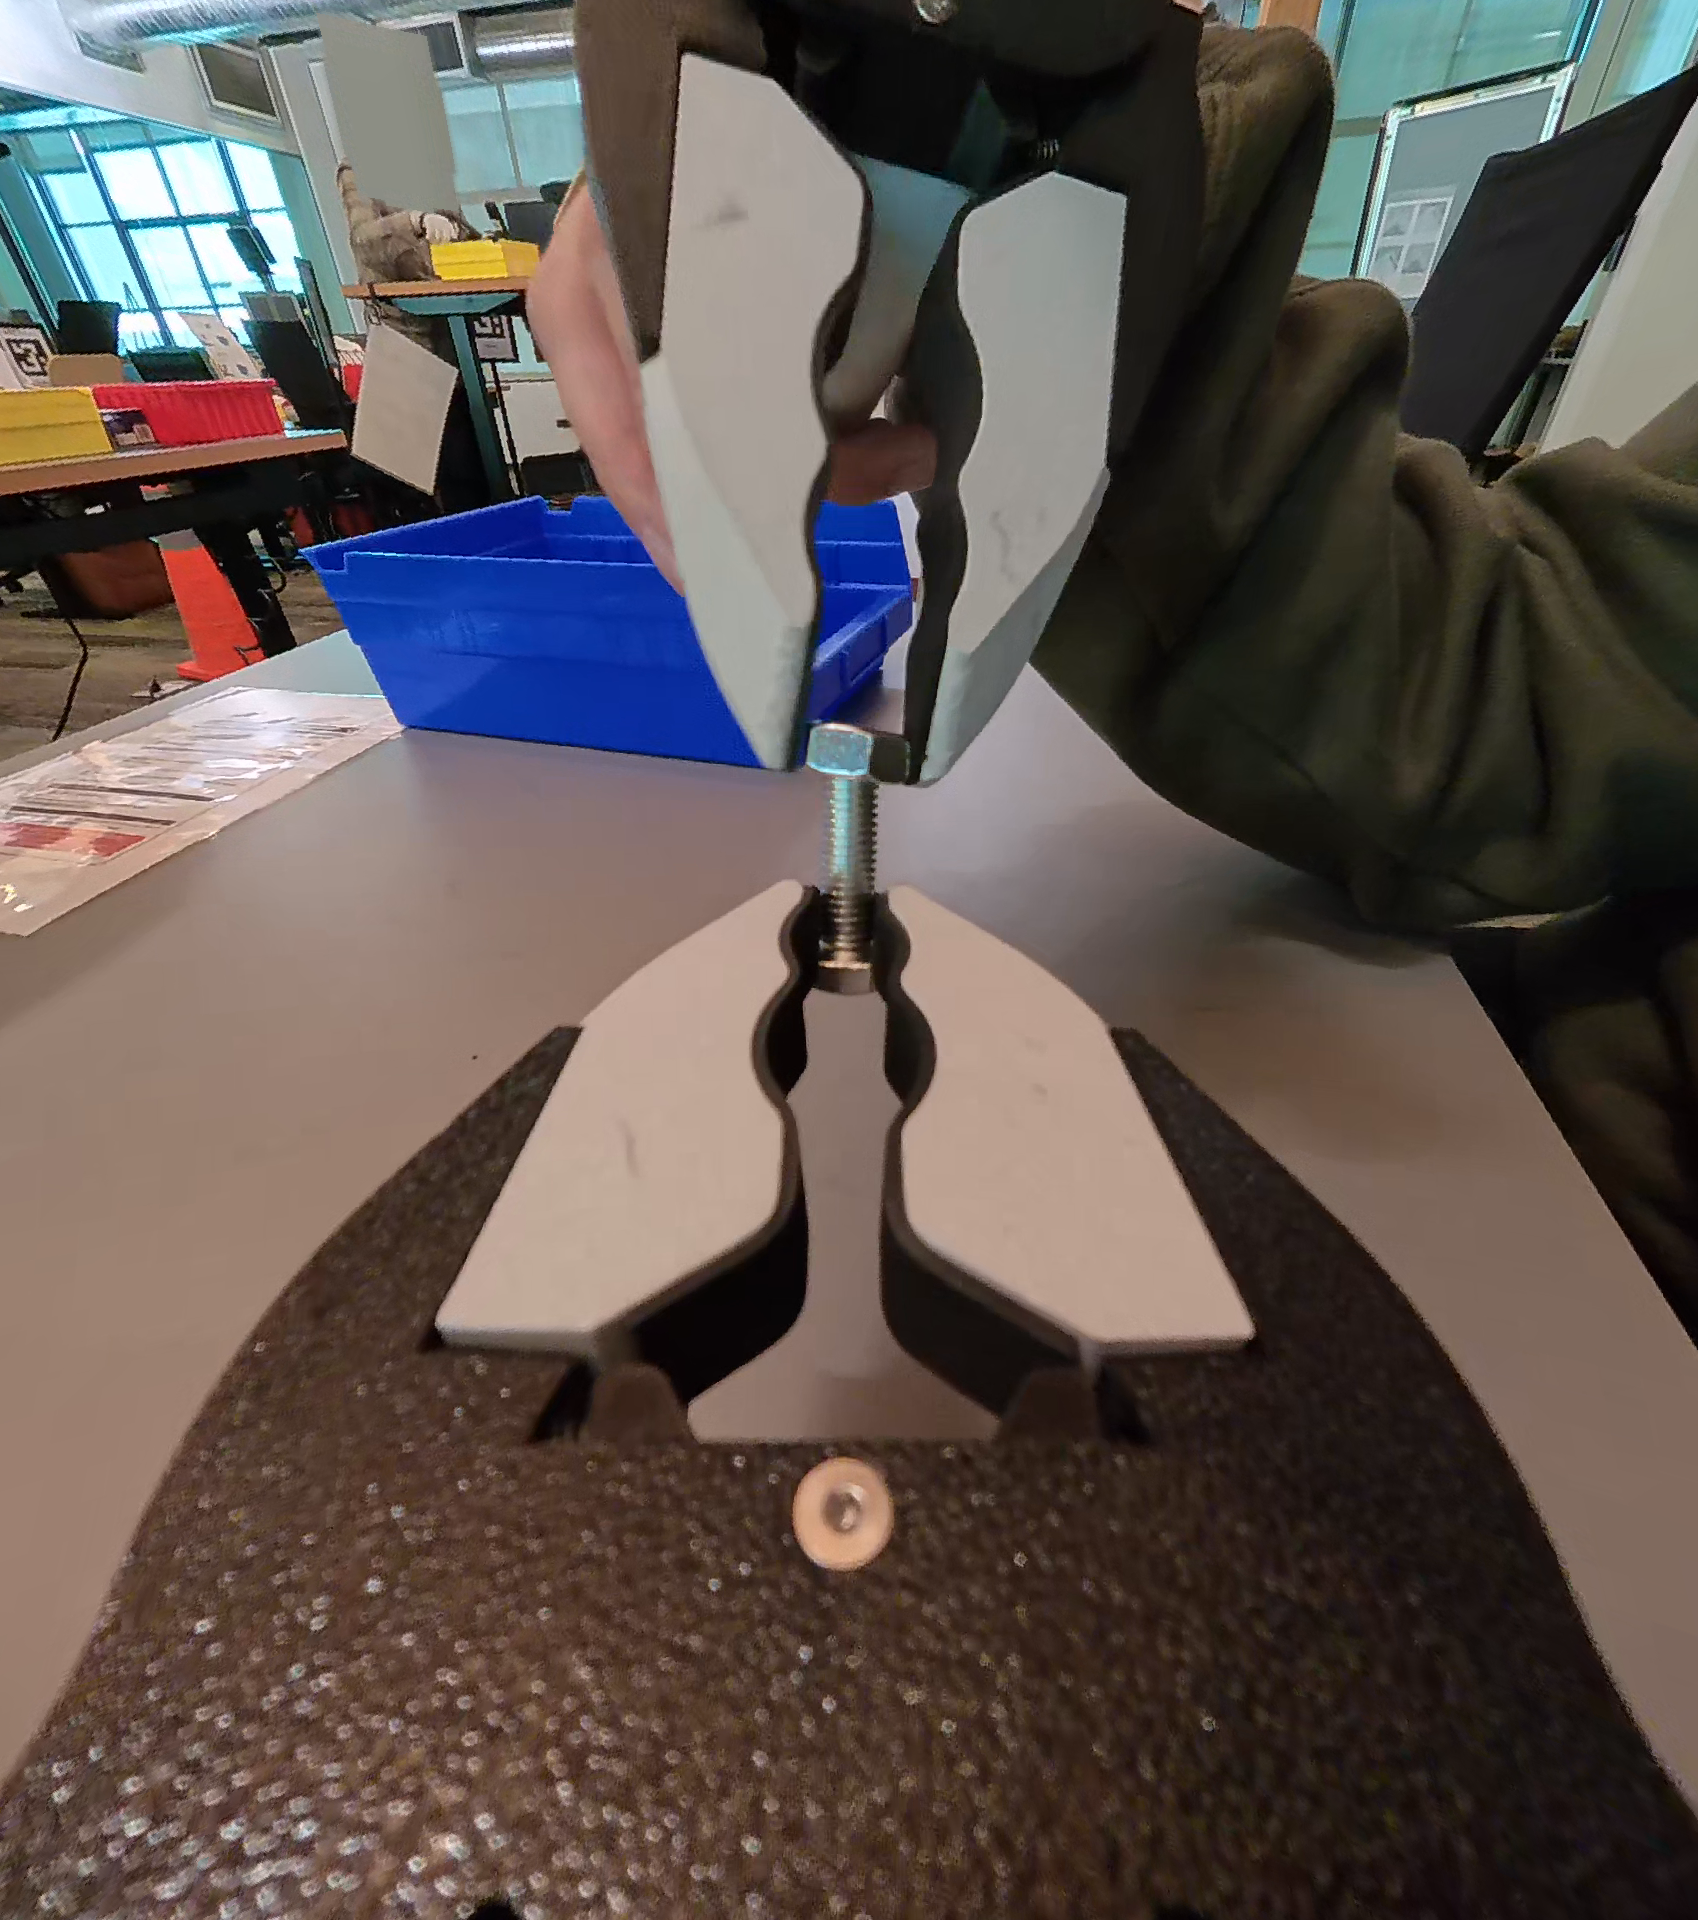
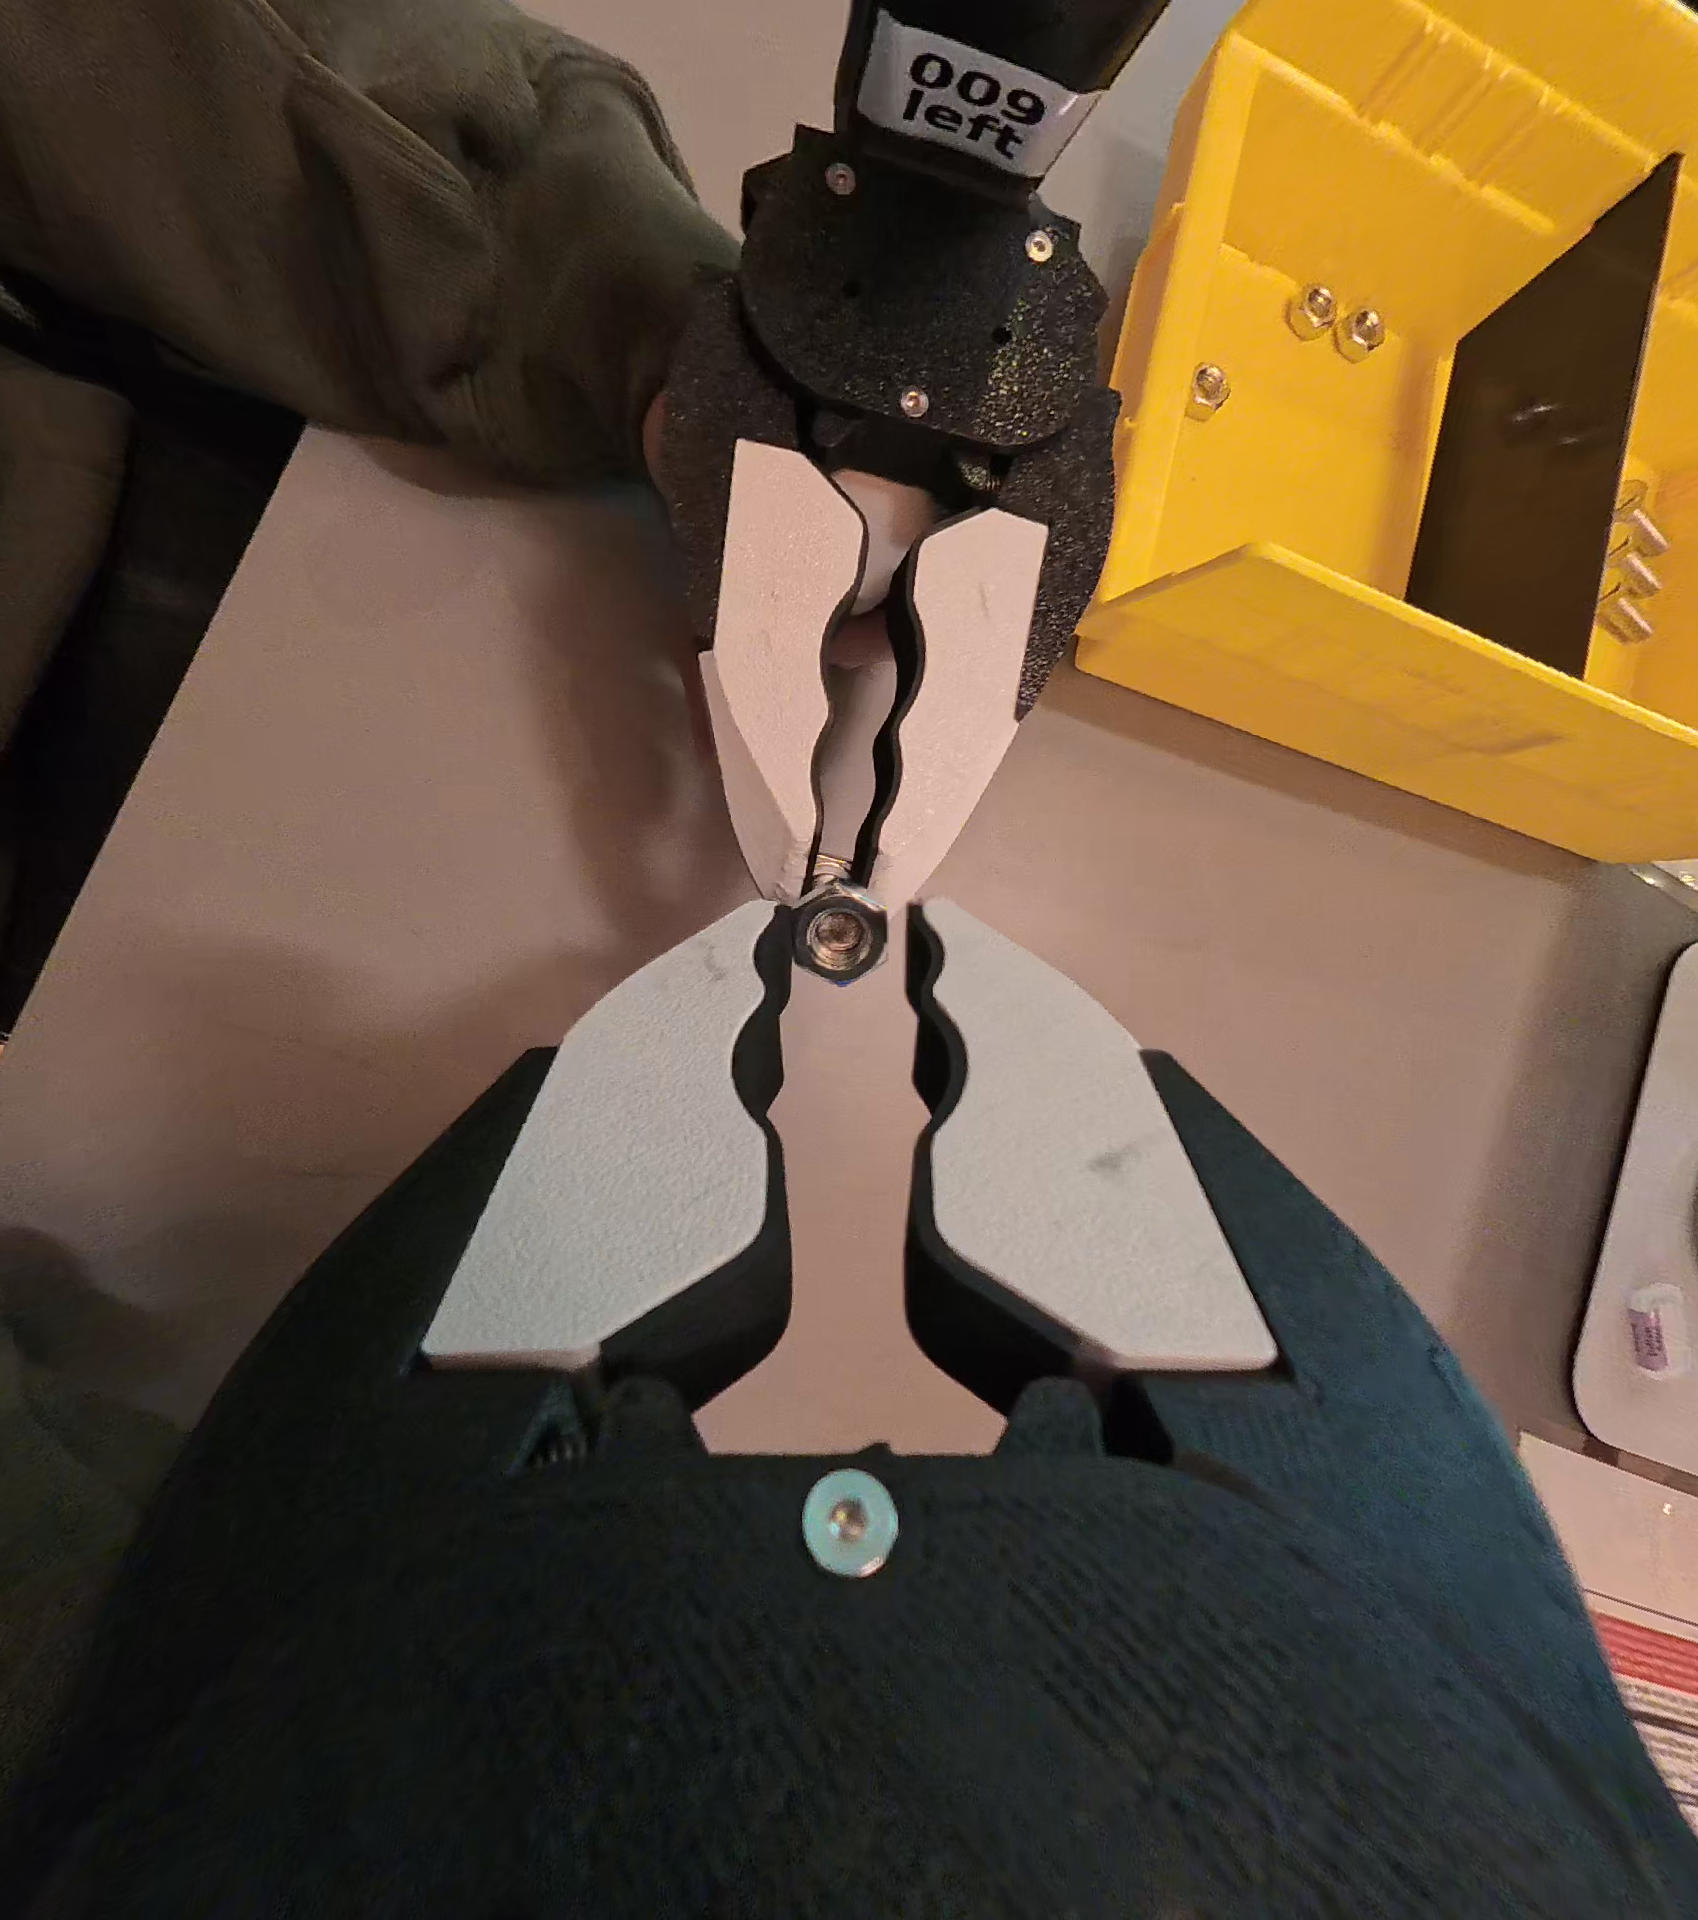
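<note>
A silver hex bolt (image 1: pixel 843 831) stands upright above the grey table (image 1: pixel 253 1091). My left gripper (image 1: pixel 845 904) is shut around its lower threads, where a nut (image 1: pixel 845 971) sits in the finger notch. My right gripper (image 1: pixel 850 764) comes down from above and is shut on the bolt's hex head (image 1: pixel 850 750). In the right wrist view I look down the bolt: the hex end (image 2: pixel 838 938) sits between my right gripper's tips (image 2: pixel 840 920), and the left gripper (image 2: pixel 837 878) holds the threads just beyond. A person's olive sleeve (image 1: pixel 1396 644) is behind the right gripper.
A blue bin (image 1: pixel 533 613) stands on the table behind the grippers. A yellow divided bin (image 2: pixel 1396 665) holds loose nuts (image 2: pixel 1333 322) and bolts (image 2: pixel 1634 582). A laminated sheet (image 1: pixel 128 790) lies at the left. A white tray (image 2: pixel 1697 1195) lies at the right.
</note>
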The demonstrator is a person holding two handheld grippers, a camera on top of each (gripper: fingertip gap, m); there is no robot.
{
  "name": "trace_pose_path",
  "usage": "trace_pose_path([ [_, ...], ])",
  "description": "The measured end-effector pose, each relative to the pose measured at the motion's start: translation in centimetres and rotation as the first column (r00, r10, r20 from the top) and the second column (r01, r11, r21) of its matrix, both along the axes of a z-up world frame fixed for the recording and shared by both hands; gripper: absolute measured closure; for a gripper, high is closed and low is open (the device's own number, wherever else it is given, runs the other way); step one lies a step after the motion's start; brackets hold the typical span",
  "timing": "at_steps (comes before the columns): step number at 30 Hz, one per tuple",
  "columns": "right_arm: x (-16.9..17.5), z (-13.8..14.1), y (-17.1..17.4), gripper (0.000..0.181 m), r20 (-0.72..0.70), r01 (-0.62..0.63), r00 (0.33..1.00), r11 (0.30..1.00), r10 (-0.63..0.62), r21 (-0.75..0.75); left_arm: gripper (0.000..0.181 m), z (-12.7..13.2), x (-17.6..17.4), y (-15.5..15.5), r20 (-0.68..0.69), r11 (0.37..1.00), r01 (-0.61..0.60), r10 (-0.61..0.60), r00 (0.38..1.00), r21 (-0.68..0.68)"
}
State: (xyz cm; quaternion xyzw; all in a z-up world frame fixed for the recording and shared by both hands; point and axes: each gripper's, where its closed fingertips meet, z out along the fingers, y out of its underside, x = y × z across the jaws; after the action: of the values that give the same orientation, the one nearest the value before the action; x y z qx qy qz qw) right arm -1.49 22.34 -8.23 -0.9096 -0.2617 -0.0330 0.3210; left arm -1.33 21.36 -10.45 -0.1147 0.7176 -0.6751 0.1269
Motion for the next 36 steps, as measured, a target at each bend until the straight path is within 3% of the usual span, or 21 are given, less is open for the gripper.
trace_pose_path([
  [15, 0.0, -0.2, 0.4, 0.155, -0.044, -0.002, 0.999, 1.0, 0.003, 0.016, 0.172, 0.3, -0.2, 0.2, -0.004, 0.999, 0.019, -0.019, 1.0, -0.03],
  [19, -0.5, -0.1, 0.4, 0.163, -0.085, -0.01, 0.996, 1.0, 0.011, 0.012, 0.172, 0.4, -0.4, 0.2, 0.001, 0.999, 0.031, -0.031, 1.0, -0.036],
  [26, -1.2, -0.5, -0.4, 0.163, -0.188, -0.012, 0.982, 0.999, 0.005, -0.038, 0.172, -0.5, -0.9, -0.2, 0.103, 0.995, 0.029, -0.039, 0.994, 0.098],
  [36, -1.6, -1.8, -0.8, 0.159, -0.344, -0.003, 0.938, 0.993, -0.038, -0.117, 0.172, -1.7, -0.9, -1.0, 0.115, 0.985, 0.024, -0.044, 0.992, 0.171],
])
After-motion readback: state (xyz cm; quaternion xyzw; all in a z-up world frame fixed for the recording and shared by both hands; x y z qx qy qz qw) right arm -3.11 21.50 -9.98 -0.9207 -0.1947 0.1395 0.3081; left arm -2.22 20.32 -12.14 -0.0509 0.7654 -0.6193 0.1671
